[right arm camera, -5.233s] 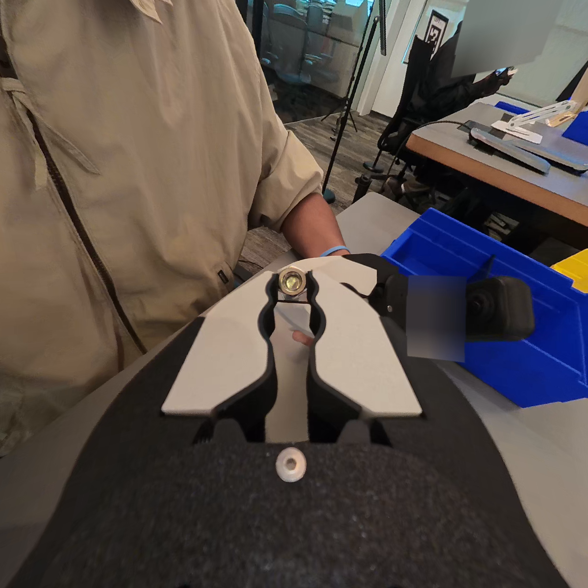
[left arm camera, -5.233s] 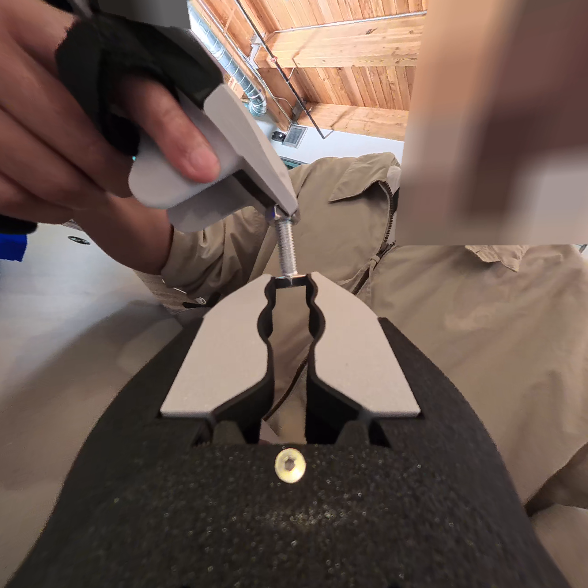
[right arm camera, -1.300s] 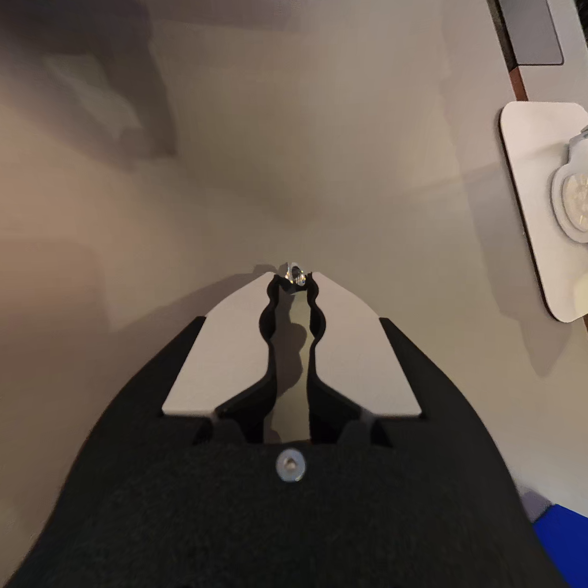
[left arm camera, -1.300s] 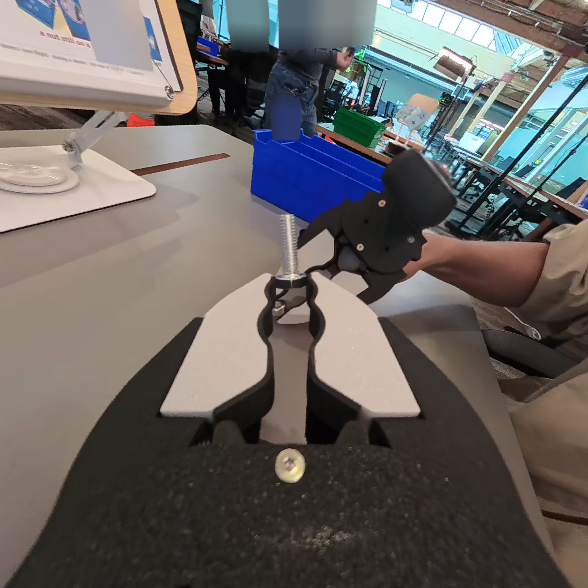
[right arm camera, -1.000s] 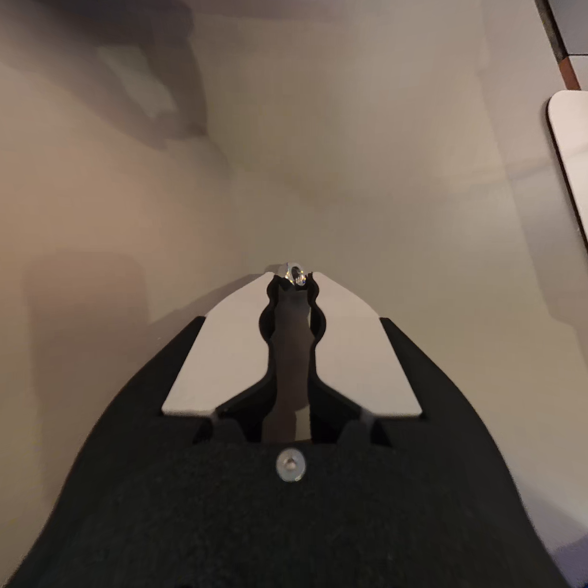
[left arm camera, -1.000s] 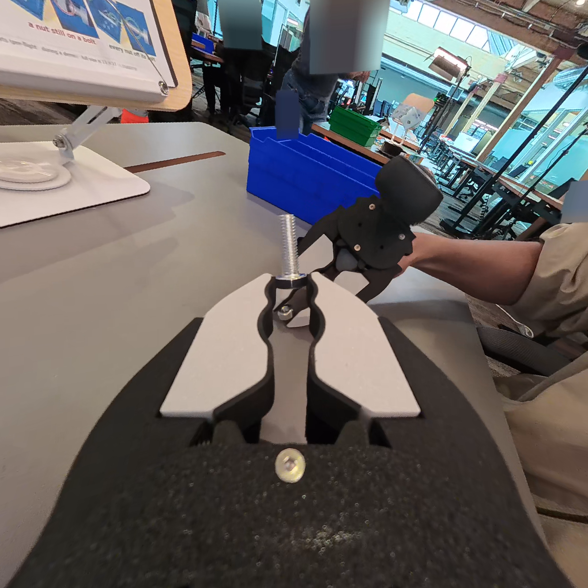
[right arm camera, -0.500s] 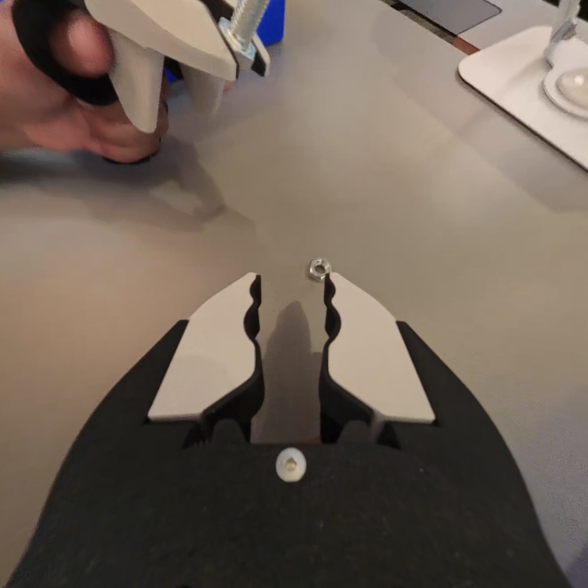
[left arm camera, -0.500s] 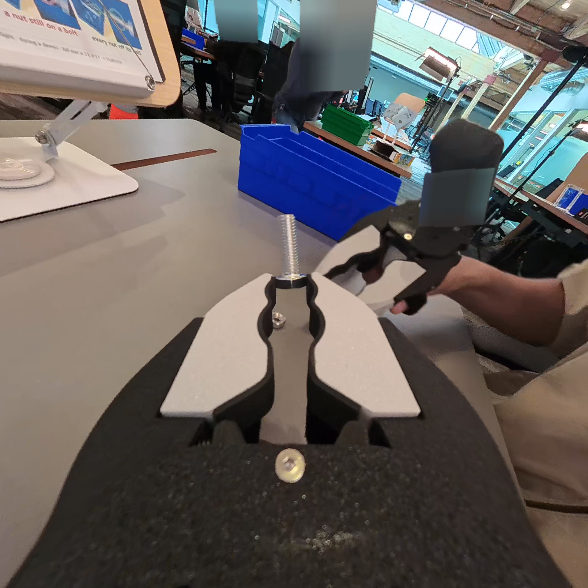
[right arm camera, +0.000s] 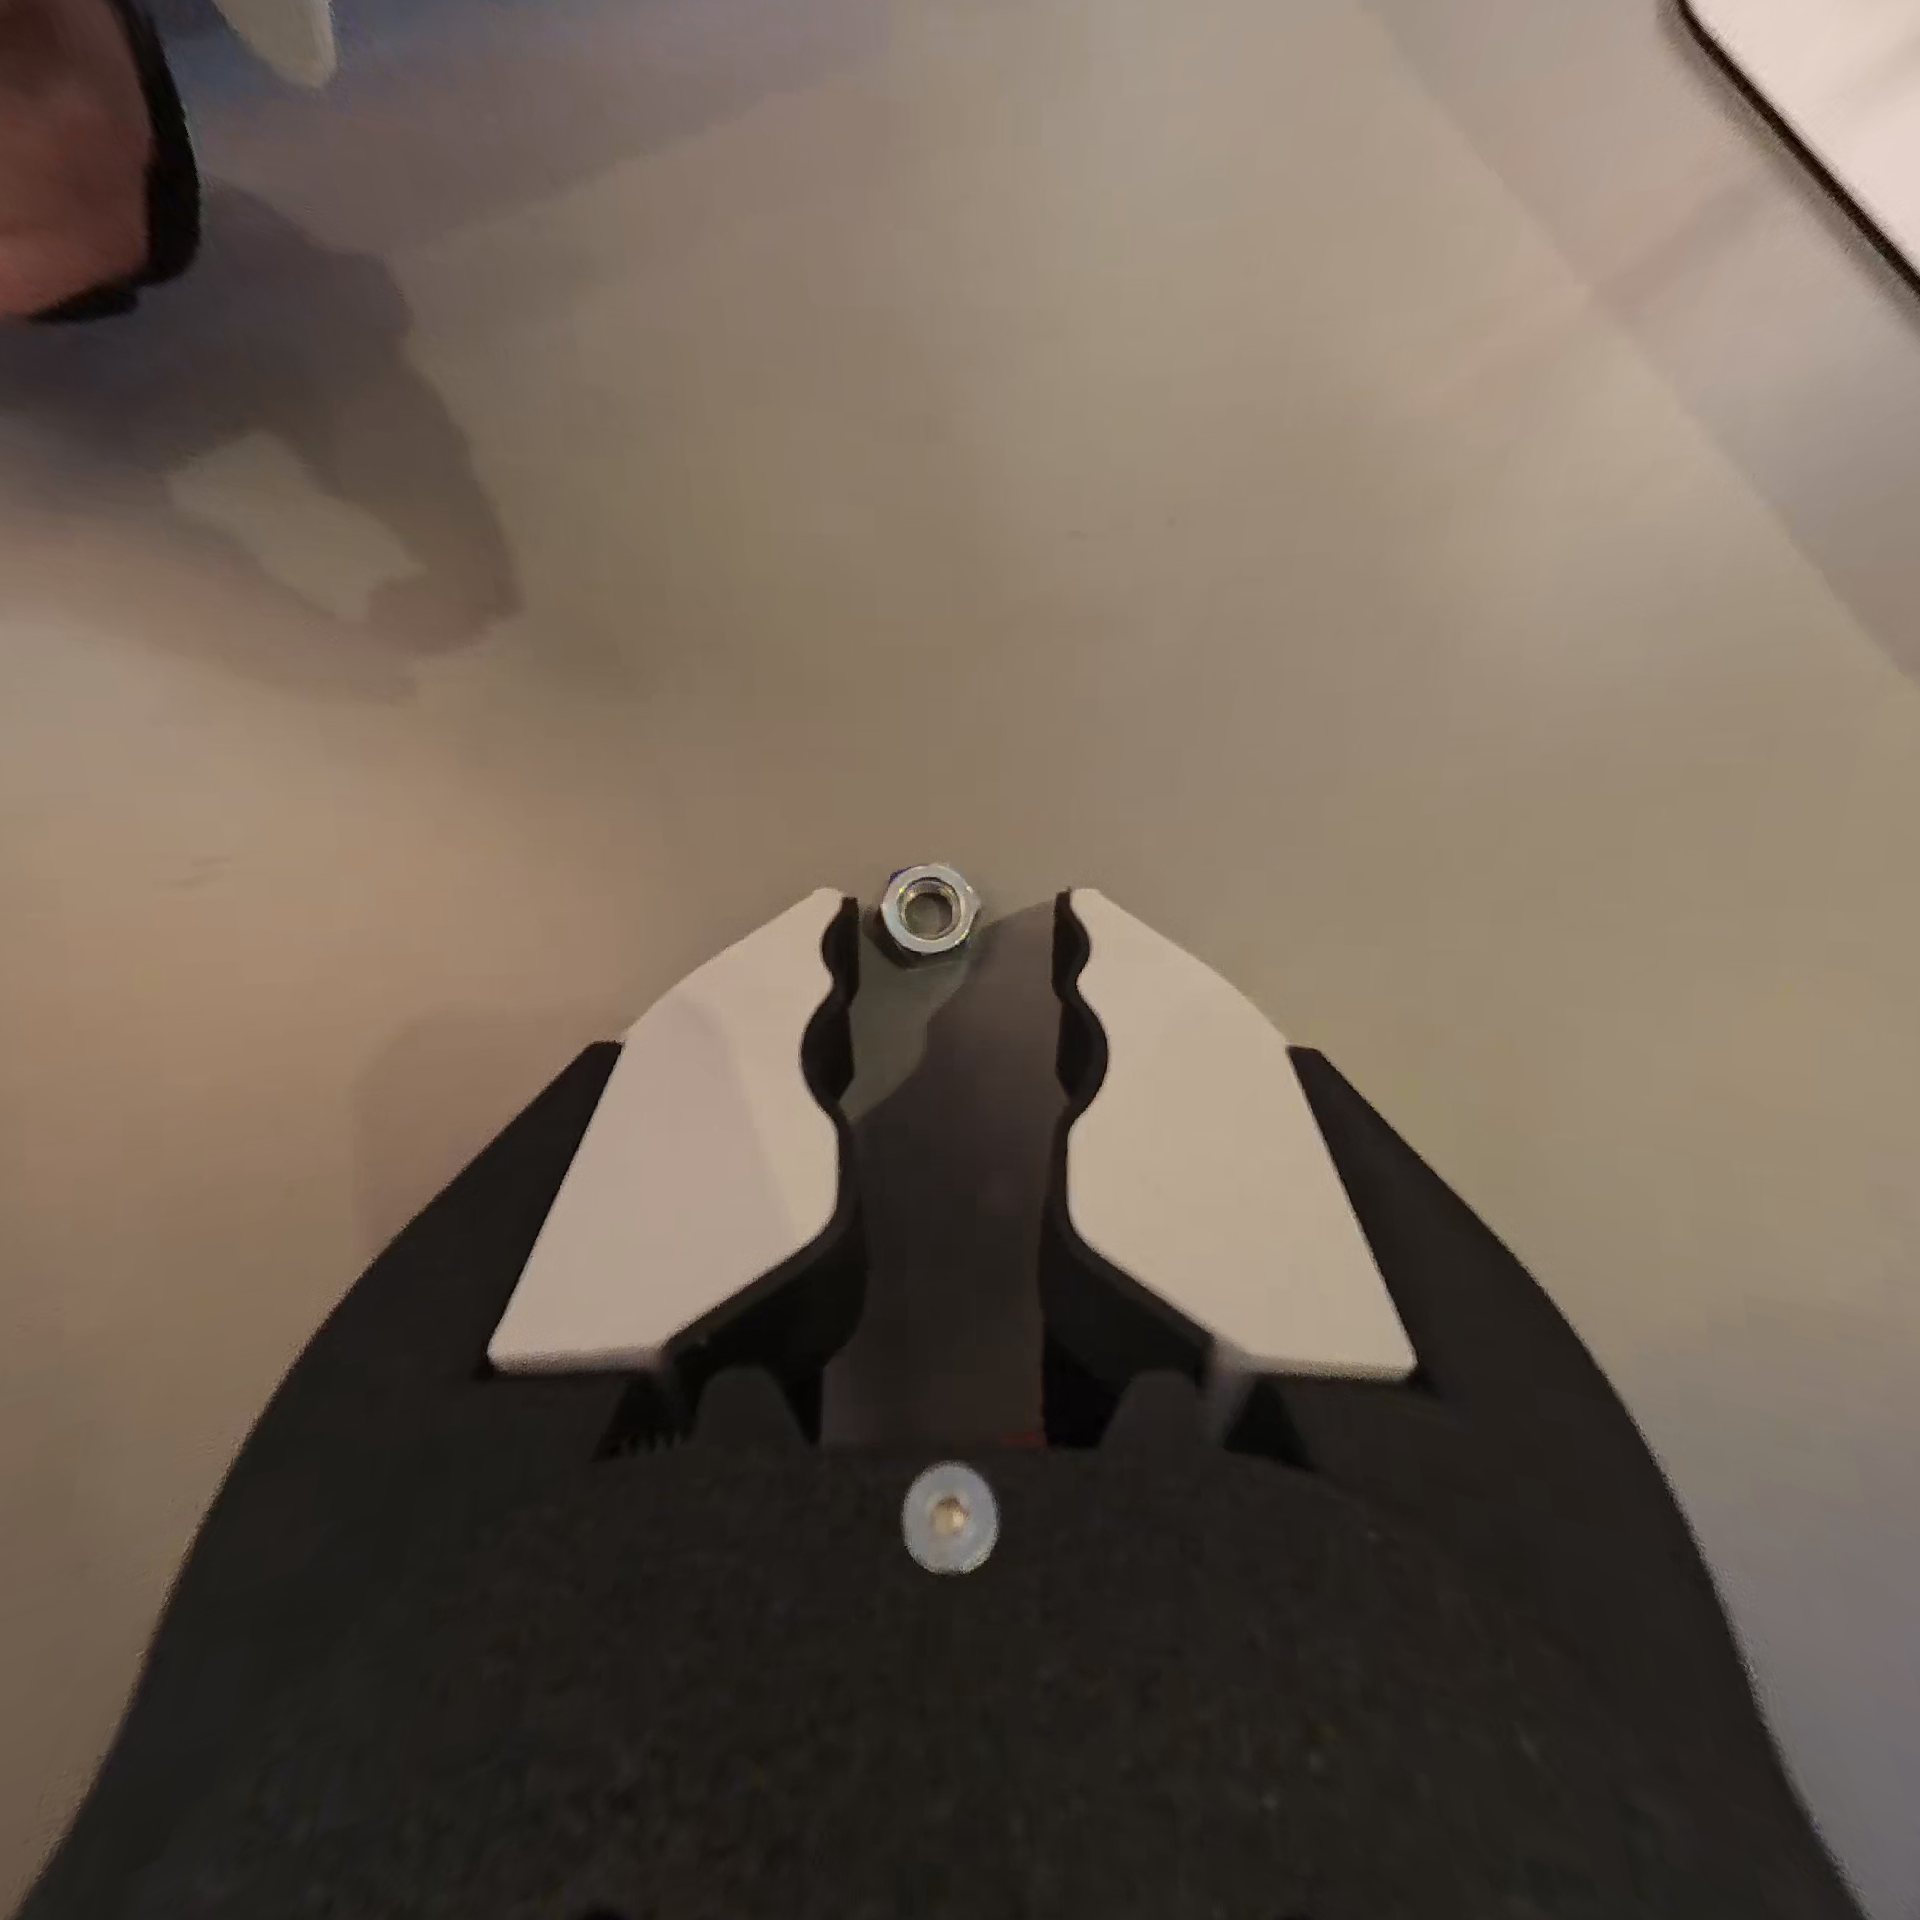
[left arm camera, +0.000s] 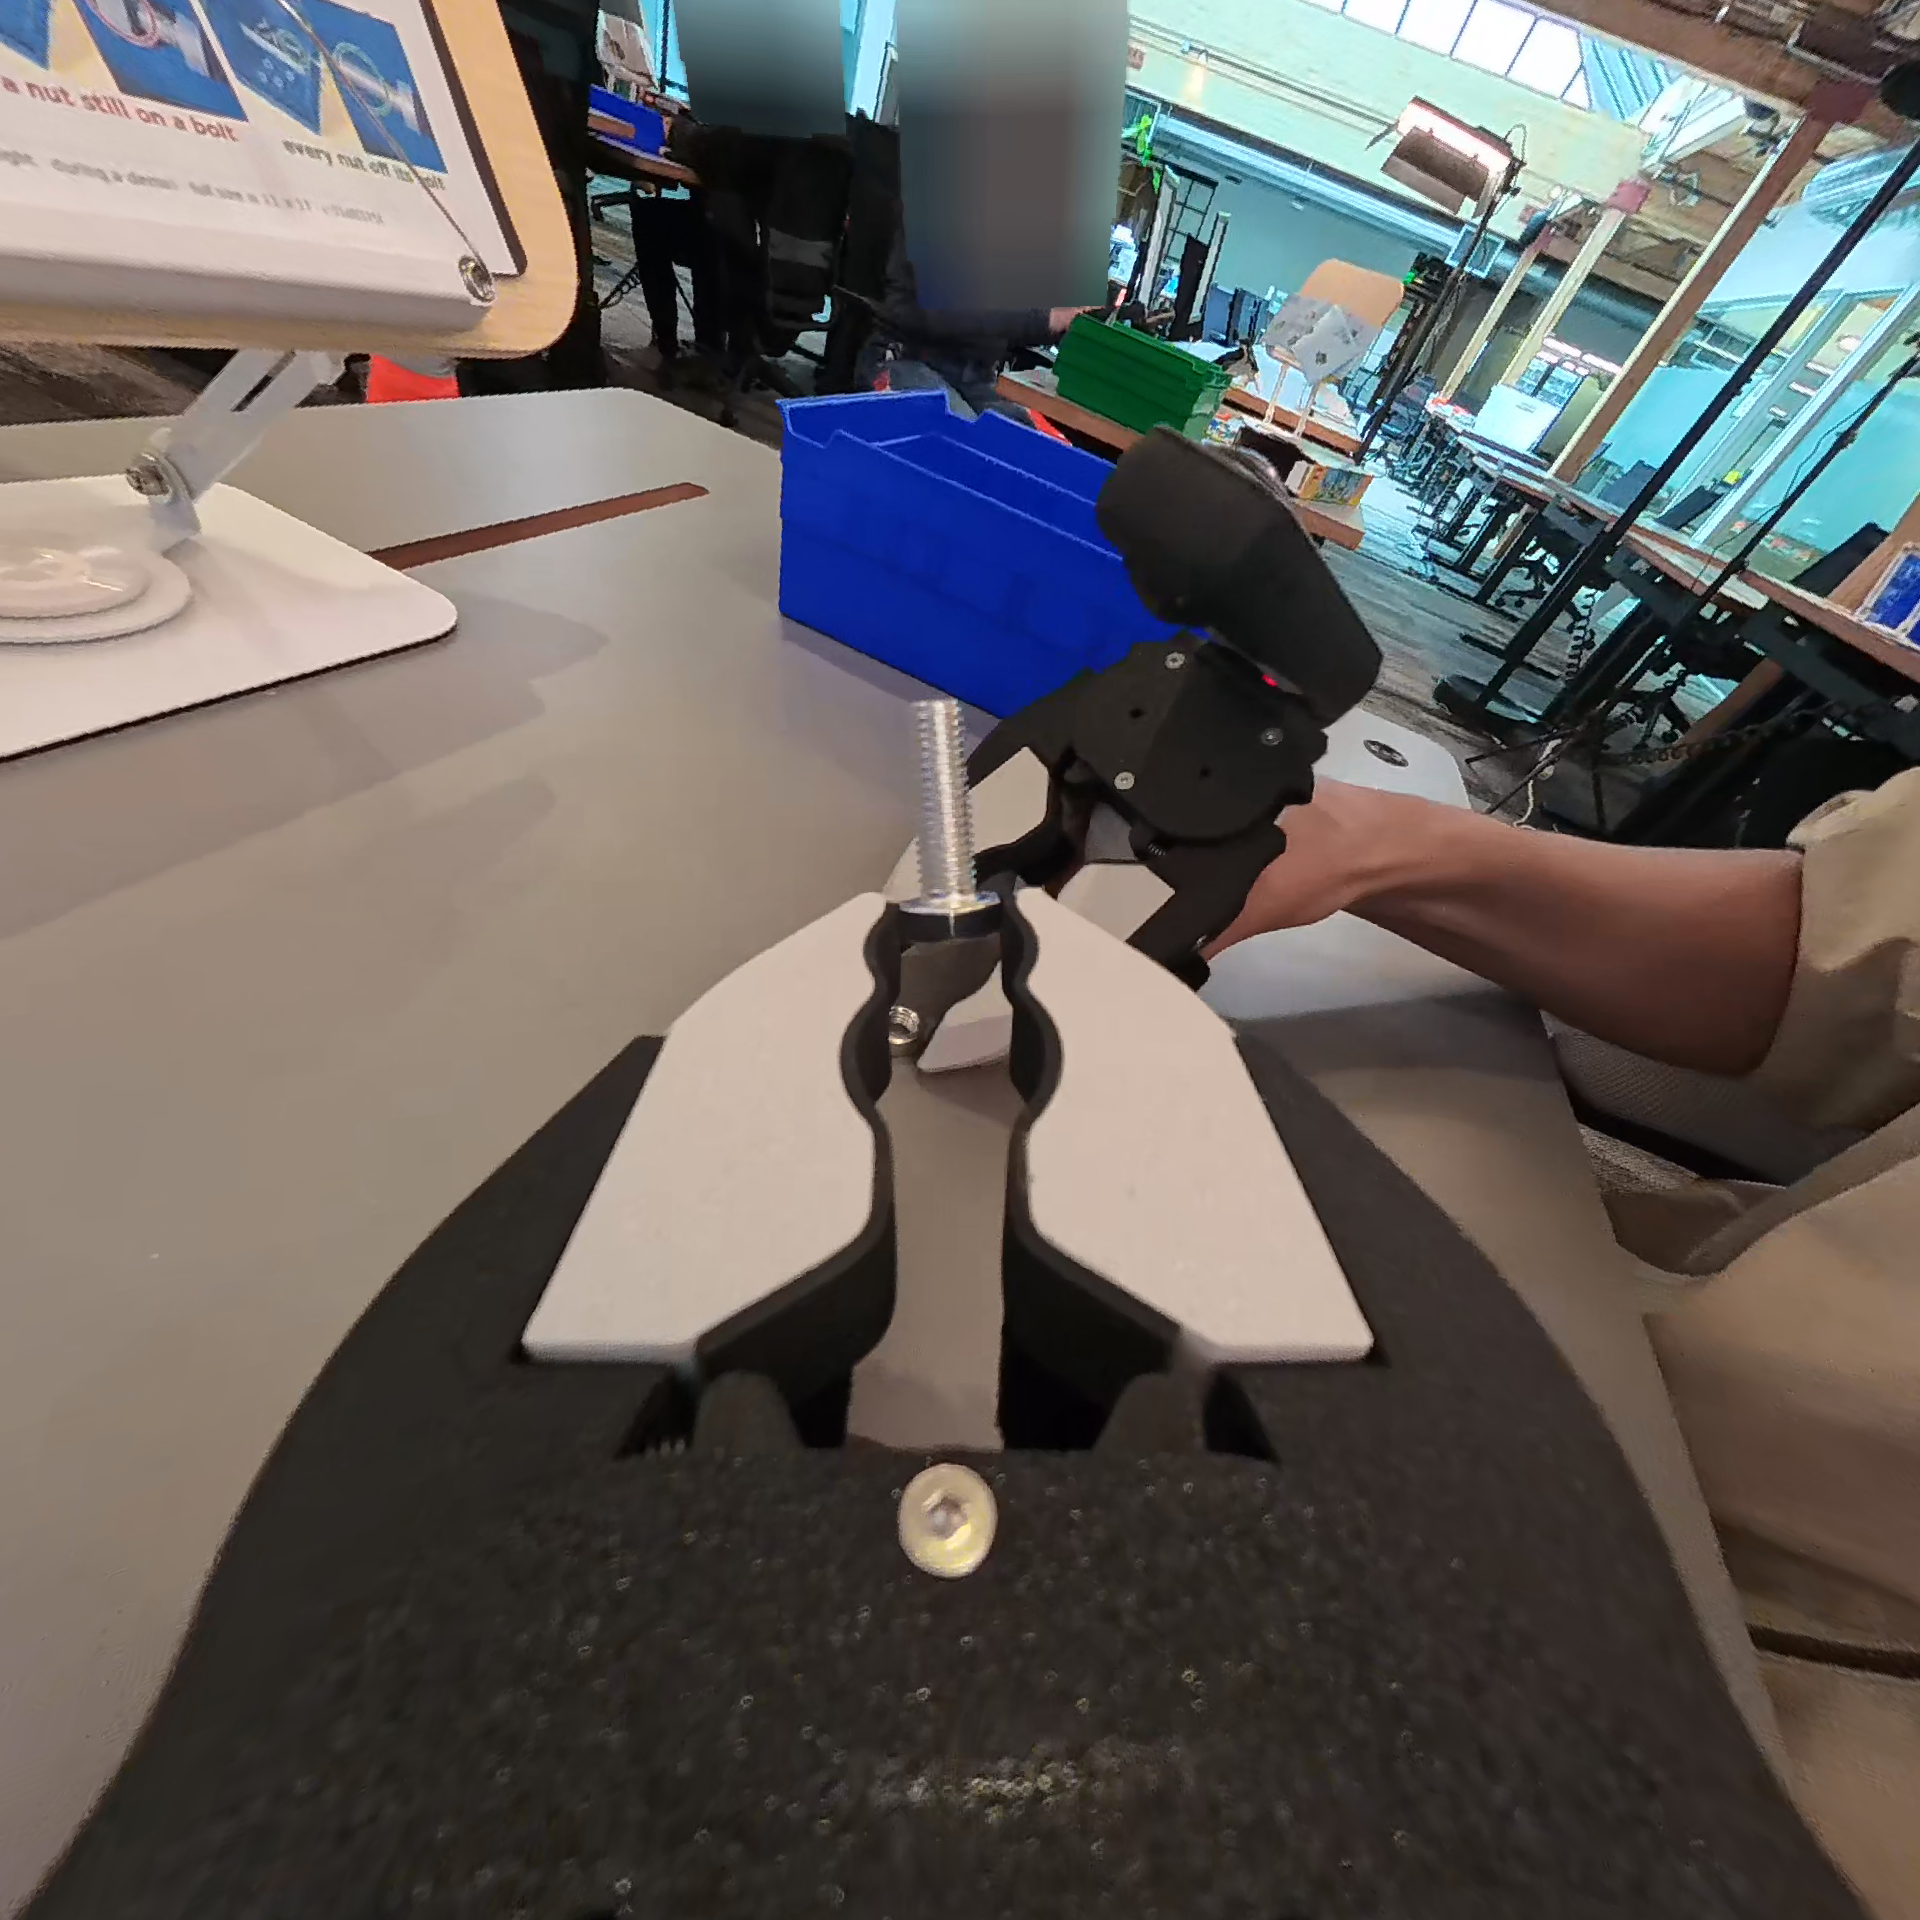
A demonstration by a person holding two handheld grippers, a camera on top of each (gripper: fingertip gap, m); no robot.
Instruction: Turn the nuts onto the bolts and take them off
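Note:
My left gripper [left arm camera: 940, 920] is shut on the head of a silver bolt [left arm camera: 943, 800], which stands upright with its threaded shaft pointing up. A small silver nut [right arm camera: 925, 920] lies flat on the grey table [right arm camera: 1039, 520]. It also shows in the left wrist view [left arm camera: 902, 1029], seen through the gap between the left fingers. My right gripper [right arm camera: 954, 914] is open and points down at the table. The nut sits between its fingertips, close to the left finger [right arm camera: 727, 1091]. In the left wrist view the right gripper's black body [left arm camera: 1174, 748] is just behind and right of the bolt.
A blue bin [left arm camera: 935, 540] stands behind the bolt. A white stand base [left arm camera: 260, 613] carrying a board with a printed sheet [left arm camera: 260, 156] is at the far left. The person's forearm [left arm camera: 1507, 904] crosses the table's right edge. The left hand [right arm camera: 73, 156] shows at top left.
The right gripper let go of the nut on the table and lifted away open. It has now come back down, open, with its fingertips around the nut. The left gripper keeps holding the bolt.

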